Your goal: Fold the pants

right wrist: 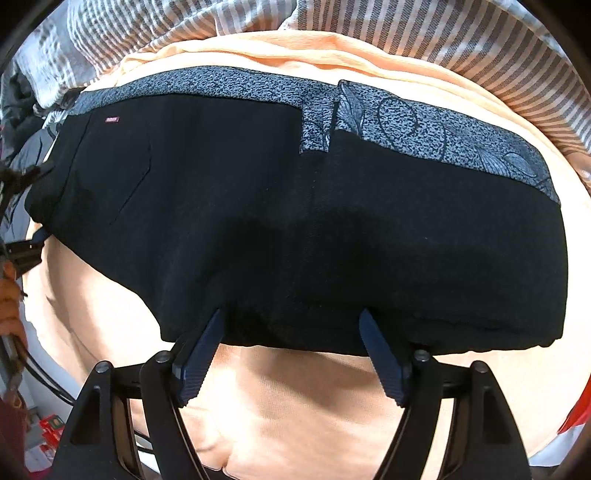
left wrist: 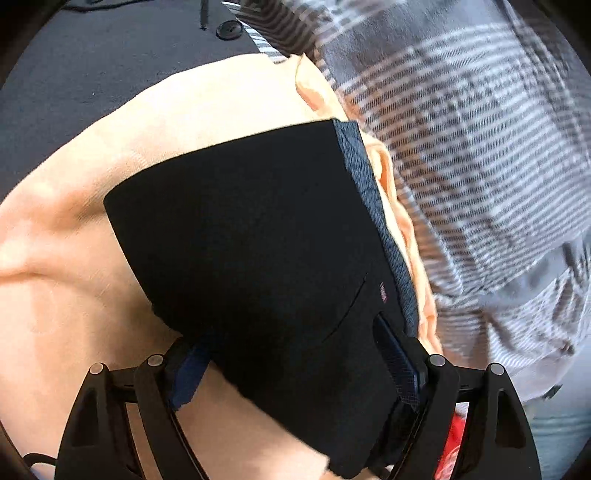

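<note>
Nearest to us in the right wrist view, our right gripper points down at the near edge of the black pants. Its two blue pads stand wide apart, and the jaws are released: the folded edge of the pants lies just at the fingertips, but neither pad presses on it. In the left wrist view our left gripper is likewise spread wide. The dark cloth of the pants fills the space between its fingers and covers part of them; the pads do not look clamped on it, so we read these jaws as released too.

The pants lie folded into a broad black bundle on a peach-coloured cloth that spreads out under them on every side. Along their far edge runs a speckled grey-blue waistband with a line pattern, and a small pink label sits near one end.

Beyond the peach cloth lies grey-and-white striped bedding. In the left wrist view a dark surface with a round black button-like disc shows at the far left. At the left rim of the right wrist view we see a hand by the other tool.
</note>
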Demonstrator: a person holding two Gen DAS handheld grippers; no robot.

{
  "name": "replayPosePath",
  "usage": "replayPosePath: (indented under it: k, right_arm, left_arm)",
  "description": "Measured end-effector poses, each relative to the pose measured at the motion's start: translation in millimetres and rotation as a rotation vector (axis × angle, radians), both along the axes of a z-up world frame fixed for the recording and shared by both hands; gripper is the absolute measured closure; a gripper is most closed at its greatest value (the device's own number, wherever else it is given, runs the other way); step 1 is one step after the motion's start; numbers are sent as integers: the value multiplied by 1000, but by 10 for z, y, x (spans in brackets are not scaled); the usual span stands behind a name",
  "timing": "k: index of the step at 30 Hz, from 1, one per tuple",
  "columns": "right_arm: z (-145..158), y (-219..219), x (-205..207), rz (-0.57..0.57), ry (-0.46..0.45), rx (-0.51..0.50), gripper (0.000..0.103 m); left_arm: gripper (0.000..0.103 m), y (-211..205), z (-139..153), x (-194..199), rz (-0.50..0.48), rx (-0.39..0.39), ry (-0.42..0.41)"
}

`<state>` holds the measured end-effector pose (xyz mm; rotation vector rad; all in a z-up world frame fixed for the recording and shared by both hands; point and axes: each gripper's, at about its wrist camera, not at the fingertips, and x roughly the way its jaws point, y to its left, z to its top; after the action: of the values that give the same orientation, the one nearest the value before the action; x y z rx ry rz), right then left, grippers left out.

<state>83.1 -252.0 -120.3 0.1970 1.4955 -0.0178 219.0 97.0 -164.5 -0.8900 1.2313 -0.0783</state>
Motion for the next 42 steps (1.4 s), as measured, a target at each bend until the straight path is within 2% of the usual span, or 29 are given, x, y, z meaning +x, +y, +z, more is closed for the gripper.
replayPosePath:
  k: [3, 6, 10, 11, 12, 13, 16, 20, 24, 27, 30, 34, 37, 40, 42]
  right_arm:
    - [-14, 24, -78, 2, -7, 0, 24]
    - [-16, 58, -102, 7, -12, -3, 23]
    - [-4, 107, -101, 7, -11, -7, 22]
    - [-1, 102, -98, 2, -11, -2, 22]
    - [8, 82, -95, -4, -13, 6, 22]
    - [22, 61, -83, -6, -14, 6, 24]
    - [154, 29, -60, -3, -17, 8, 34]
    - [505, -52, 68, -19, -59, 59, 35]
    - [919, -85, 468, -3, -89, 186, 34]
    - [1141, -14, 893, 37, -91, 284, 25]
    - [1290, 298, 1334, 103, -61, 382, 22]
    - [1308, 866, 1881, 229, 22, 424, 20]
    - [1277, 1413, 2150, 330, 88, 395, 19]
    - [1245, 1907, 2279, 486, 162, 366, 18]
    - [1131, 2212, 2350, 573, 211, 291, 18]
  left_arm:
    - [19, -2, 30, -16, 38, -35, -22]
    - [19, -85, 78, 13, 8, 2, -41]
    - [22, -131, -15, 69, 8, 39, 8]
    - [34, -140, -6, 79, 9, 66, 20]
    - [55, -152, 7, 94, 3, 118, 46]
    - [66, -152, 13, 96, -4, 155, 65]
    - [76, -134, 70, 106, -19, 168, 72]
    - [79, -421, 354, 112, -122, 351, 2]
    - [79, -761, 608, 82, -241, 539, -73]
    - [79, -947, 710, 70, -313, 632, -112]
    - [79, -1060, 763, 73, -352, 683, -138]
    - [79, -1190, 826, 55, -390, 742, -172]
    - [79, -1298, 854, 29, -420, 785, -198]
    - [79, -1372, 892, 22, -436, 809, -220]
    - [79, -1407, 908, 19, -444, 819, -229]
